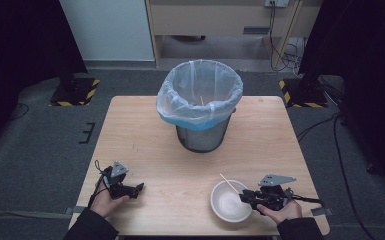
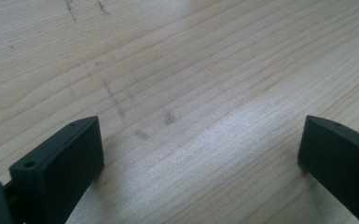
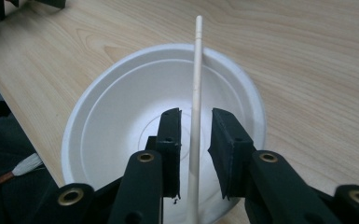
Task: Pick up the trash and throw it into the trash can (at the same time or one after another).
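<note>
A white bowl (image 1: 230, 204) (image 3: 116, 116) sits near the table's front edge, right of centre. A thin wooden stick (image 1: 228, 182) (image 3: 197, 60) lies across it, its far end past the rim. My right gripper (image 1: 244, 196) (image 3: 196, 116) hovers over the bowl with its jaws on either side of the stick. A narrow gap shows on each side, so the jaws are open around it. My left gripper (image 1: 141, 188) (image 2: 200, 154) rests low over bare wood at the front left, jaws wide open and holding nothing.
A wire-mesh bin (image 1: 200, 105) lined with a clear plastic bag stands at the back middle of the wooden table (image 1: 145, 130), with a stick inside it. Grey carpet surrounds the table. The table's front edge lies just behind both hands.
</note>
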Demonstrator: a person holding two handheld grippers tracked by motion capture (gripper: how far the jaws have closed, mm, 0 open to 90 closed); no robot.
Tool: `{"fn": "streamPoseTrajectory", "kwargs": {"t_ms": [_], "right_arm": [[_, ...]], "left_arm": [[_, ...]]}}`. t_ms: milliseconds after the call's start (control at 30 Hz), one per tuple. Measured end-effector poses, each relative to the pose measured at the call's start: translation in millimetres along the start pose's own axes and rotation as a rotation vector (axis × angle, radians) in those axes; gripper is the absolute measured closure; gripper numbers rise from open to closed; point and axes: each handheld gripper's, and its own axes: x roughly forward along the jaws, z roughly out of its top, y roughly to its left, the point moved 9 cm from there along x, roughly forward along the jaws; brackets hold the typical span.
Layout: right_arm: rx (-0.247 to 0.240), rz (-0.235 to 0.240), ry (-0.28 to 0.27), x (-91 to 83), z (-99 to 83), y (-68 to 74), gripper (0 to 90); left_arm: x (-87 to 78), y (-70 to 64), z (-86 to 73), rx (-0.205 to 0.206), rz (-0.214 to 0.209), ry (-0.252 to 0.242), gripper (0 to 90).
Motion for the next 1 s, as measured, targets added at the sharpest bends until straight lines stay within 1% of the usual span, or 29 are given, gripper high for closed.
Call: {"fn": "streamPoseTrajectory", "kwargs": {"t_ms": [100, 133, 200, 233, 300, 333, 367, 500, 667, 800, 900, 933, 967, 1000], "right_arm": [[0.002, 0.004, 0.011, 0.8, -1.3, 0.7, 74.4], [0.002, 0.004, 0.036, 2.0, -4.4, 1.3, 74.7], [-0.004, 0.005, 0.046, 3.0, -6.0, 1.4, 75.0], [-0.003, 0.005, 0.06, 3.3, -7.6, 1.9, 75.8], [-0.01, 0.003, 0.061, 3.8, -8.0, 1.4, 76.4], [-0.01, 0.006, 0.079, 4.2, -10.1, 2.2, 78.1], [-0.011, 0.008, 0.085, 4.4, -10.8, 2.3, 79.0], [-0.012, 0.001, 0.089, 3.9, -11.2, 1.6, 85.7], [0.003, 0.017, 0.093, 3.2, -11.4, 3.6, 85.9], [0.013, 0.025, 0.066, 0.3, -7.5, 3.7, 85.9], [0.037, 0.03, 0.008, -6.0, 1.2, 2.1, 85.9], [0.037, 0.03, 0.008, -6.0, 1.2, 2.1, 85.9], [0.051, 0.034, -0.034, -10.1, 7.4, 0.7, 85.9], [0.051, 0.034, -0.034, -10.1, 7.4, 0.7, 85.9]], "left_arm": [[0.1, -0.1, 0.1, -0.001, 0.0, -0.001, 0.0], [0.1, -0.1, 0.1, -0.001, 0.0, -0.001, 0.0], [0.0, 0.0, 0.0, 0.0, 0.0, 0.0, 0.0], [0.0, 0.0, 0.0, 0.0, 0.0, 0.0, 0.0], [0.0, 0.0, 0.0, 0.0, 0.0, 0.0, 0.0], [0.0, 0.0, 0.0, 0.0, 0.0, 0.0, 0.0], [0.0, 0.0, 0.0, 0.0, 0.0, 0.0, 0.0], [0.0, 0.0, 0.0, 0.0, 0.0, 0.0, 0.0], [0.0, 0.0, 0.0, 0.001, 0.0, 0.0, 0.0], [0.0, 0.0, 0.0, 0.0, 0.0, 0.0, 0.0], [0.0, 0.0, 0.0, 0.0, 0.0, 0.0, 0.0], [0.0, 0.0, 0.0, 0.0, 0.0, 0.0, 0.0], [0.0, 0.0, 0.0, 0.0, 0.0, 0.0, 0.0], [0.0, 0.0, 0.0, 0.0, 0.0, 0.0, 0.0]]}}
